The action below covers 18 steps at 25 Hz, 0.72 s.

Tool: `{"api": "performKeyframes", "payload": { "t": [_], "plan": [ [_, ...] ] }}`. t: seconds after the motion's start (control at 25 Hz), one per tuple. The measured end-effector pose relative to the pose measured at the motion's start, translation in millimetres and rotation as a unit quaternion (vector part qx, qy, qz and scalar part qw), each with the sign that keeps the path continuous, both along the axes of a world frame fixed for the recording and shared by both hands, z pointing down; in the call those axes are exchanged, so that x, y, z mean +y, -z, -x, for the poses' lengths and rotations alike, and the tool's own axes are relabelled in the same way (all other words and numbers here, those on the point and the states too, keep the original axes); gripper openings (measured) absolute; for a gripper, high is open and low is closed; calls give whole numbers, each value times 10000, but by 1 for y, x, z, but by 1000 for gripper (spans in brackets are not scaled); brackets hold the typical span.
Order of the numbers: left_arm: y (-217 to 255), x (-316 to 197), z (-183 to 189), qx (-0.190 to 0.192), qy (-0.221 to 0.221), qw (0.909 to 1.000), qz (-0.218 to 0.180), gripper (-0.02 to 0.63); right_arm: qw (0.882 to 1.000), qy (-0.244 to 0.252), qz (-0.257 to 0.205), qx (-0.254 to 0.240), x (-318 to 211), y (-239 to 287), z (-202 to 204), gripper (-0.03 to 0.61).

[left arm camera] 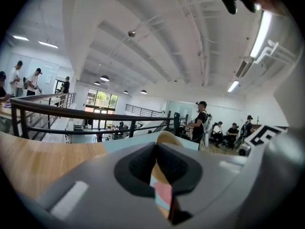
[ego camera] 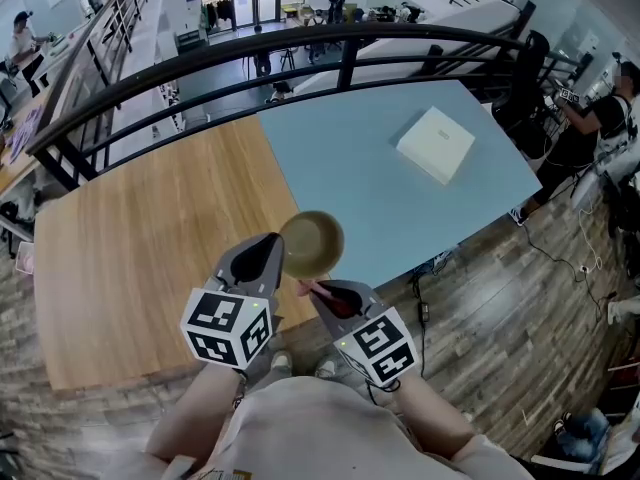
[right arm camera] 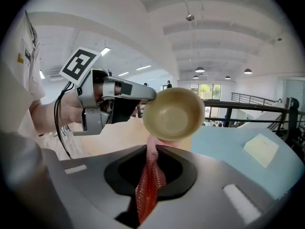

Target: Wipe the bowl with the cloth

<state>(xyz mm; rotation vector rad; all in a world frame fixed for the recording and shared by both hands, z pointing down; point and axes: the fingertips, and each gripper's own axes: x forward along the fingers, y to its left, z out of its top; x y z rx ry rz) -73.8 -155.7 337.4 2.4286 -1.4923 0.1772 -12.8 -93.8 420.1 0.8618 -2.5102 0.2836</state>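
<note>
Black railing [ego camera: 300,43] ran behind a table [ego camera: 130,248] that was pale wood on the left and light blue on the right, with a flat white box [ego camera: 436,144] lying towards the blue far right corner. A small round tan bowl [ego camera: 312,243] was off the surface, held in the air over the table's near edge about where wood met blue. The left gripper [ego camera: 275,248] had its jaws pinched on the bowl's rim, its hollow tipped towards the right gripper [ego camera: 318,292]. That one's jaws were pressed on a red mesh cloth [right arm camera: 150,178], whose free end reached up just under the bowl.

The bowl looked light, stiff and smooth, so a pinch at the rim would probably let it swivel under pressure. The cloth looked limp; it would likely wipe best bunched close to the jaws.
</note>
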Motion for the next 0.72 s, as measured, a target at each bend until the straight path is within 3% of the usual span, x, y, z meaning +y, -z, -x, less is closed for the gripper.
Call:
{"api": "performKeyframes", "payload": {
  "t": [0.44,0.72],
  "plan": [
    [-3,6,-3,-148,-167,9997,123,6,9963,-823,-247,-58,-36,22,-59,43],
    [-12,14,-16,-293,-375,9987,200,6,9931,-1083,-437,-80,-49,32,-77,42]
  ]
}}
